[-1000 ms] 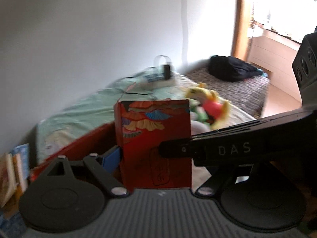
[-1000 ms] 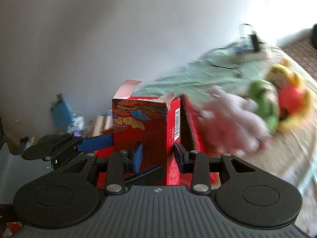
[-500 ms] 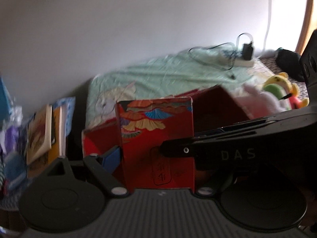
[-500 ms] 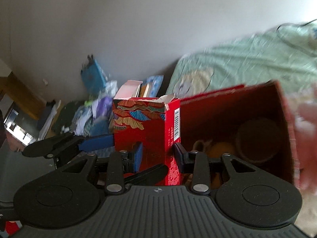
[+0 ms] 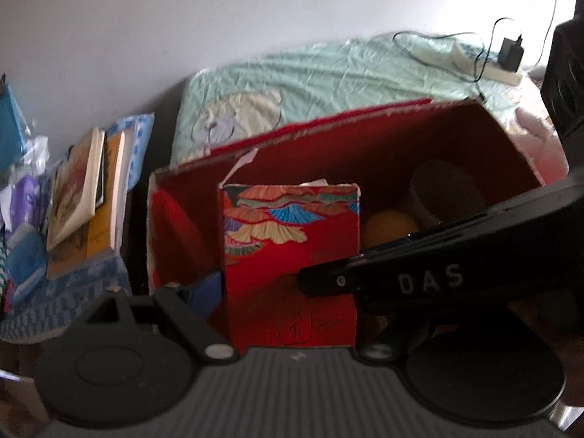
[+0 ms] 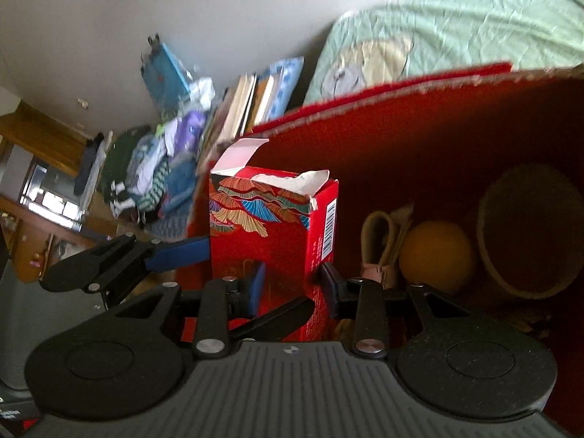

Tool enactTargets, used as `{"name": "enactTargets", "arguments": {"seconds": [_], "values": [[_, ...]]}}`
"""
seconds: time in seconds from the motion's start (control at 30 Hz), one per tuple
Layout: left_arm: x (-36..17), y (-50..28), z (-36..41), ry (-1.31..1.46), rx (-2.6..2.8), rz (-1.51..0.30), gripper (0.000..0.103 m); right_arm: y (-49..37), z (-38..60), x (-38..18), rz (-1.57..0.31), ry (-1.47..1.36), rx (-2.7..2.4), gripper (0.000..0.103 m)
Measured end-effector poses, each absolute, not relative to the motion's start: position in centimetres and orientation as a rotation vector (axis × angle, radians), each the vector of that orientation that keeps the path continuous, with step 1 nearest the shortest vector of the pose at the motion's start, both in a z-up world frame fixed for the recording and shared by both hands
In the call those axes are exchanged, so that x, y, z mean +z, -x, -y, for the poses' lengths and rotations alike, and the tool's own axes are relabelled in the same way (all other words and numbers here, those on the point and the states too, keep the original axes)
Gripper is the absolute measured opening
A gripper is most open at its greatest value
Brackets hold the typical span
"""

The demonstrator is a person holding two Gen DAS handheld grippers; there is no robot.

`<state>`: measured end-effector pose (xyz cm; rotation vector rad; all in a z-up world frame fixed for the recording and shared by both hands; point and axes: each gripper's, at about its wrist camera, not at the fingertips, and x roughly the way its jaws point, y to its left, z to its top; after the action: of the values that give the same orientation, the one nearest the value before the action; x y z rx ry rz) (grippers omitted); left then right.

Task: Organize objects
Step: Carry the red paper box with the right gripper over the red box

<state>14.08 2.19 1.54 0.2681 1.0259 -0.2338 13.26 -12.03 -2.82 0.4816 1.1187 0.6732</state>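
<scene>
**Both grippers carry the patterned carton over the red bin**

The left gripper [image 5: 288, 288] clamps the wide faces of the red cardboard carton with a fan pattern and torn top flap [image 6: 270, 226]. The right gripper [image 6: 290, 284] squeezes its narrow sides. The carton stands upright at the left end of the big open red box [image 5: 401, 138], with an orange ball [image 6: 436, 255] and a round brown woven basket [image 6: 529, 230] to its right.

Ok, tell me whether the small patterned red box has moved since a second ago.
Yes. The small patterned red box, gripped by both grippers, has come from above the bed down into the big red carton, beside the orange ball.
</scene>
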Motion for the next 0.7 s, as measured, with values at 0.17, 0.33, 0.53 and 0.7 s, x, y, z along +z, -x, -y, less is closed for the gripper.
{"name": "enactTargets", "arguments": {"seconds": [0.17, 0.33, 0.53, 0.7], "values": [[0.4, -14.7, -2.2, -0.257, -0.192, -1.076, 0.085, -14.1, 11.5, -3.6, -1.17, -0.45, 0.7, 0.037], [-0.4, -15.5, -2.4, -0.251, -0.154, -1.111, 0.085, -14.5, 11.1, -3.9, -1.193, -0.437, 0.7, 0.037], [-1.6, -16.1, -2.5, -0.25, -0.132, -1.151, 0.086, -14.8, 10.6, -4.2, -1.217, -0.416, 0.669, 0.033], [-1.8, -16.3, -2.1, -0.266, -0.125, -1.15, 0.088, -15.1, 10.8, -4.6, -1.232, -0.421, 0.64, 0.03]]}}
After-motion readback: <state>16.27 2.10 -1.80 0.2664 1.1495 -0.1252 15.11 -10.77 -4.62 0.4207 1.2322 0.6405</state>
